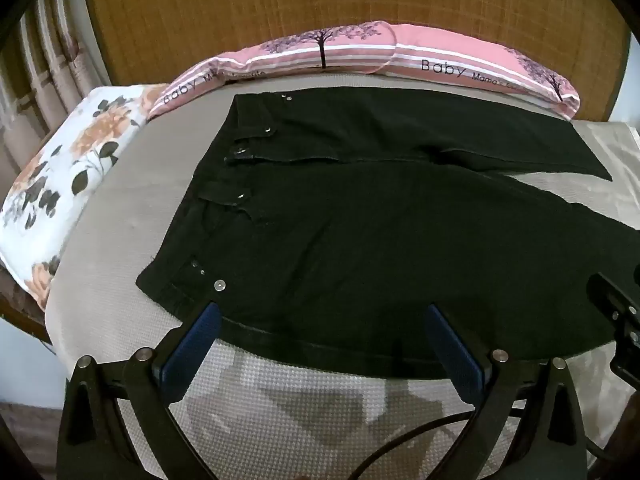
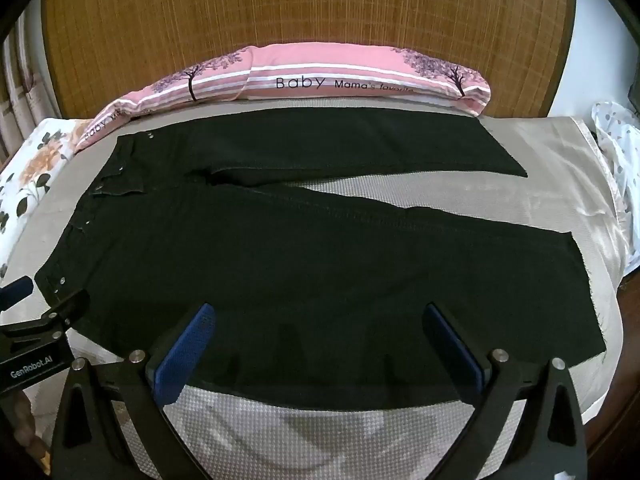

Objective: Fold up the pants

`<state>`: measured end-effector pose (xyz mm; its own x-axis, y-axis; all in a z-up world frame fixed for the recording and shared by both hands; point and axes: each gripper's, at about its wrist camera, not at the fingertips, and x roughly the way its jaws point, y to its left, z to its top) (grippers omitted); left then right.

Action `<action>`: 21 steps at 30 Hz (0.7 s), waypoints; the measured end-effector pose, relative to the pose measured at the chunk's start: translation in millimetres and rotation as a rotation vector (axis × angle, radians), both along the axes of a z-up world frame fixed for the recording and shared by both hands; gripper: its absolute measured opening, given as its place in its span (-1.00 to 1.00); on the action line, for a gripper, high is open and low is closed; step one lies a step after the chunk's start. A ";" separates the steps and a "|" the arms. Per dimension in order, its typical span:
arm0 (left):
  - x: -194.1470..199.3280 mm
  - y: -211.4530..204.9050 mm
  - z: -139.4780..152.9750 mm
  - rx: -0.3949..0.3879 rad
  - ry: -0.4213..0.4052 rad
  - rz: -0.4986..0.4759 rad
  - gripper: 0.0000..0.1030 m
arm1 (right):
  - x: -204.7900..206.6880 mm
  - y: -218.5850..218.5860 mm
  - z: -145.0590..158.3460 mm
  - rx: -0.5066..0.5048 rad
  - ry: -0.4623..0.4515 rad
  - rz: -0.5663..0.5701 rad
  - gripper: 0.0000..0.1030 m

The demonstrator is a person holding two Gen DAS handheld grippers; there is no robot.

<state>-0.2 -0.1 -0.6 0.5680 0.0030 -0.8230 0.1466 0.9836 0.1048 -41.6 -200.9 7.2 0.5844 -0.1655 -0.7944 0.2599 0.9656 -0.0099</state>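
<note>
Black pants [image 1: 380, 216] lie flat on a grey bed cover, waistband to the left, both legs stretching right and spread apart. They also show in the right wrist view [image 2: 304, 248]. My left gripper [image 1: 322, 312] is open, hovering over the near edge close to the waistband. My right gripper [image 2: 320, 312] is open over the near edge of the near leg. Each gripper shows at the side of the other's view: the right one [image 1: 618, 312] and the left one [image 2: 44, 312].
A pink striped pillow [image 2: 288, 80] lies along the wooden headboard [image 2: 304, 8]. A floral pillow [image 1: 68, 184] lies at the left. White spotted fabric [image 2: 616, 140] is at the right edge of the bed. The grey cover [image 2: 500, 192] shows between the legs.
</note>
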 end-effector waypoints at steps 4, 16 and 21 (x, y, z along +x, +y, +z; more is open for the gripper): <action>-0.3 7.1 0.5 -0.043 0.010 -0.013 0.96 | 0.3 -0.7 -1.6 -0.005 0.002 -0.005 1.00; 3.2 5.0 -8.4 -0.036 0.038 -0.018 0.96 | 1.9 -0.1 3.5 -0.023 -0.005 0.002 1.00; -1.2 2.9 -10.3 -0.023 0.025 -0.024 0.96 | 1.7 -1.4 1.0 -0.017 -0.007 -0.002 1.00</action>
